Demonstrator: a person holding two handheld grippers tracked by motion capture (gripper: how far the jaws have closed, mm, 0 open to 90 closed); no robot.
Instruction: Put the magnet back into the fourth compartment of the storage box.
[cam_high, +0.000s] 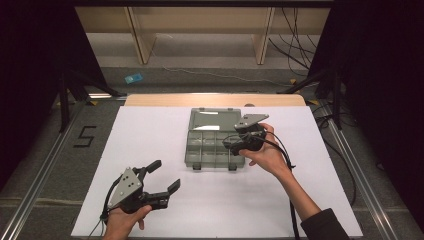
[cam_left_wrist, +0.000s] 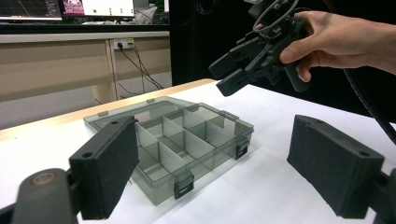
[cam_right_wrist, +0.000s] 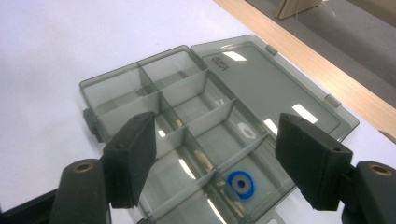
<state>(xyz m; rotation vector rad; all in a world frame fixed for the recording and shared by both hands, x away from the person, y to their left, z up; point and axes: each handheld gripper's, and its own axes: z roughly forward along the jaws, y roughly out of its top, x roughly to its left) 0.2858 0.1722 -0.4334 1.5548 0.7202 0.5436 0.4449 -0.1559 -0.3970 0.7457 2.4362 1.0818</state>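
A smoky grey compartment box (cam_high: 209, 148) lies open mid-table, its lid (cam_high: 215, 119) flat toward the far side. My right gripper (cam_high: 229, 143) hovers open over the box's right end, angled down into the compartments (cam_right_wrist: 187, 116). Below it (cam_right_wrist: 224, 158) lie a blue ring washer (cam_right_wrist: 241, 184), a pale ring (cam_right_wrist: 246, 130) and a few small pins (cam_right_wrist: 201, 161). My left gripper (cam_high: 165, 176) is held open low over the near-left of the table, apart from the box, with nothing between its pads. Along its jaws the box (cam_left_wrist: 187, 140) shows, with the right gripper (cam_left_wrist: 226, 75) above it.
A white sheet (cam_high: 150, 135) covers the table, with a wooden strip (cam_high: 215, 100) along the far edge. The box's front latches (cam_high: 196, 166) face me. Cables (cam_high: 287, 165) trail from the right gripper. Beyond are a floor mark "5" (cam_high: 85, 136) and wooden furniture legs (cam_high: 142, 45).
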